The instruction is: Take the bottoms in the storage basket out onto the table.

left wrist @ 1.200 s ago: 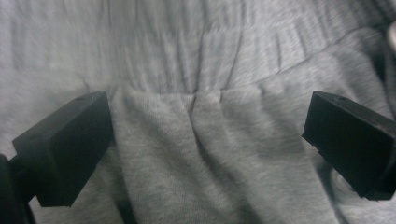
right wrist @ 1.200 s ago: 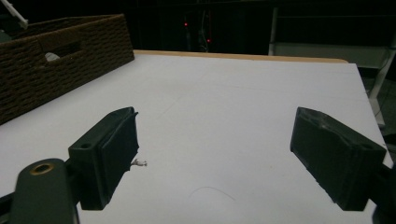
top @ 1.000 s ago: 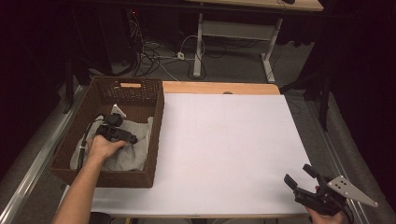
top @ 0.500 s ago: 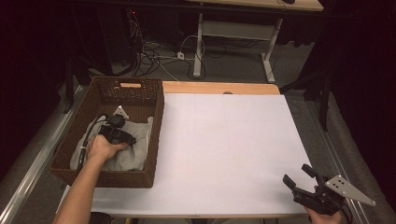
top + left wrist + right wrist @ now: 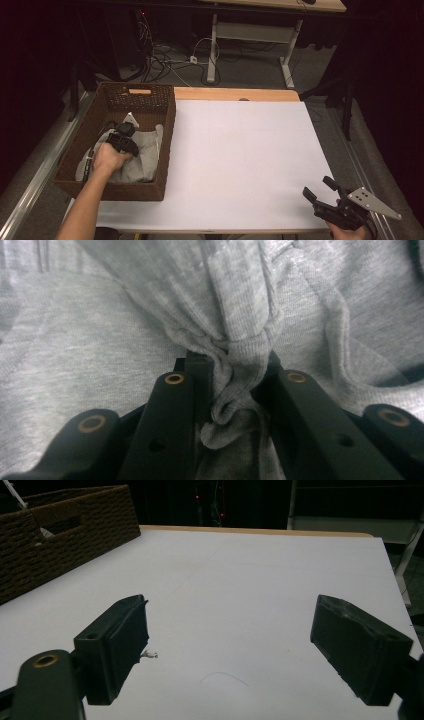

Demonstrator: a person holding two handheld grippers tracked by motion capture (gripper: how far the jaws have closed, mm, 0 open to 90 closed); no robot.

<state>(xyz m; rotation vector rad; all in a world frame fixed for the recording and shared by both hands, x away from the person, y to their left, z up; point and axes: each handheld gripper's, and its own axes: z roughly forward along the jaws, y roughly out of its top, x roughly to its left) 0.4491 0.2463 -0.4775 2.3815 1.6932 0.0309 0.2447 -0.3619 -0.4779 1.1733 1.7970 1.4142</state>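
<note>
While my left tongs [image 5: 227,385] have just closed on a bunched fold of the grey garment [image 5: 135,155] in the wicker basket [image 5: 167,145], it should lift light and limp; my right tongs [image 5: 230,650] gape at five o'clock on the tabletop [image 5: 245,150].

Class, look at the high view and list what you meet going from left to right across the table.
Wicker basket, with the left tool shut on the grey cloth inside it → bare white tabletop → right tool, open, at the near right corner.
</note>
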